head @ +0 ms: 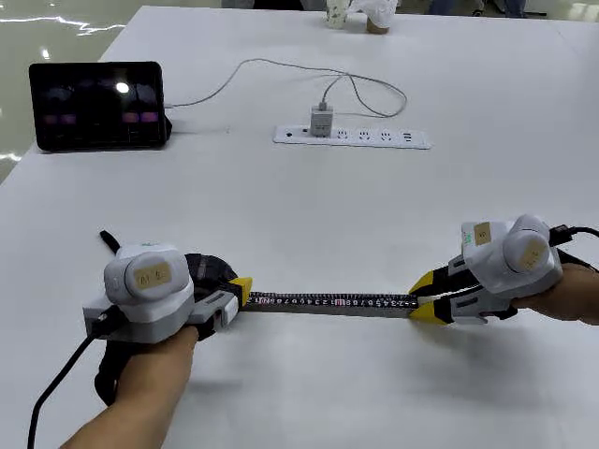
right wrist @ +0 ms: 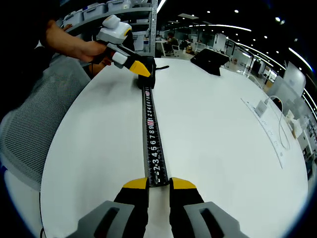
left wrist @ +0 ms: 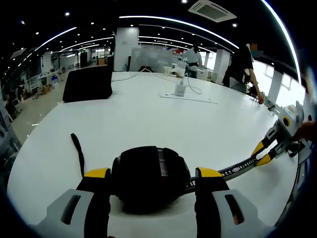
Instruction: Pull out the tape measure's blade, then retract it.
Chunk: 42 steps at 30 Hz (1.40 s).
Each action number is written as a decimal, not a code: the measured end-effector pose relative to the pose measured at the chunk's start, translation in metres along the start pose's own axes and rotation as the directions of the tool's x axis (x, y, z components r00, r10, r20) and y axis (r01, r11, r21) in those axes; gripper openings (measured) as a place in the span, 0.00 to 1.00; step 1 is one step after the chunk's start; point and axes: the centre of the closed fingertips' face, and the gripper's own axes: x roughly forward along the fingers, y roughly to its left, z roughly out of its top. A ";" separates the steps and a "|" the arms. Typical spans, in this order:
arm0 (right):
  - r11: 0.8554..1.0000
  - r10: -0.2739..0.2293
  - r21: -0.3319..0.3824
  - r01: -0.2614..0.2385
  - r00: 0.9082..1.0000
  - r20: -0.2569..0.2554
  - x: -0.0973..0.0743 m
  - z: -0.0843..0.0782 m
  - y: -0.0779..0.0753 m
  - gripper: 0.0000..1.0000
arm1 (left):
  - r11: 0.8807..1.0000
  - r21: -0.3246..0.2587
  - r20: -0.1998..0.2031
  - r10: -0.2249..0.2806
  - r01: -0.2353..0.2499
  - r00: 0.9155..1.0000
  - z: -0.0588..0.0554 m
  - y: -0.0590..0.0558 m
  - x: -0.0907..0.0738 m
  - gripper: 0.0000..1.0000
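White table [head: 309, 206] is taking up most of the scene, with a dark tablet [head: 98, 105] standing at the far left and a power strip [head: 352, 137] lying mid-table. Left gripper [left wrist: 152, 172] is squeezing the black tape case [head: 208, 271] between its jaws, down on the table. Right gripper [right wrist: 158, 182] is pinching the blade [right wrist: 151, 134] tip, jaws nearly together, probably right at the hook, hard to tell. Blade is lying flat on the table between both grippers.

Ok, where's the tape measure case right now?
In the head view the case sits near left on the table, held by the left gripper; its blade runs right to the right gripper.
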 end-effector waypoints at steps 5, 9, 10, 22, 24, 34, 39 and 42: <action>1.000 -0.003 -0.004 0.003 1.000 0.002 0.000 -0.001 0.000 0.13 | 1.000 -0.001 -0.004 0.005 -0.005 1.000 0.000 0.000 0.000 0.64; 1.000 -0.005 0.007 0.005 1.000 0.012 0.000 0.000 0.000 0.12 | 1.000 0.000 -0.007 0.011 -0.011 1.000 -0.001 0.002 0.000 0.62; 1.000 -0.006 0.007 0.006 1.000 0.014 0.000 -0.001 0.000 0.12 | 1.000 0.000 -0.007 0.012 -0.012 1.000 -0.001 0.002 0.001 0.61; 1.000 -0.009 0.030 0.008 1.000 0.030 0.000 -0.001 0.000 0.10 | 1.000 0.010 -0.023 0.022 -0.022 0.999 -0.003 0.003 0.002 0.61; 0.999 -0.007 0.033 0.006 1.000 0.029 0.000 -0.001 0.000 0.10 | 1.000 0.011 -0.026 0.024 -0.023 0.999 -0.003 0.003 0.002 0.61; 0.999 -0.003 0.048 0.001 1.000 0.027 0.001 -0.001 0.001 0.10 | 0.999 0.012 -0.028 0.032 -0.032 0.999 -0.003 0.003 0.003 0.60; 0.999 -0.002 0.050 0.001 1.000 0.025 0.001 -0.001 0.001 0.10 | 0.999 0.014 -0.030 0.033 -0.032 0.999 -0.003 0.003 0.003 0.59; 0.999 -0.003 0.052 0.002 1.000 0.024 0.000 -0.002 0.001 0.10 | 0.999 0.018 -0.030 0.037 -0.036 0.999 -0.003 0.003 0.003 0.59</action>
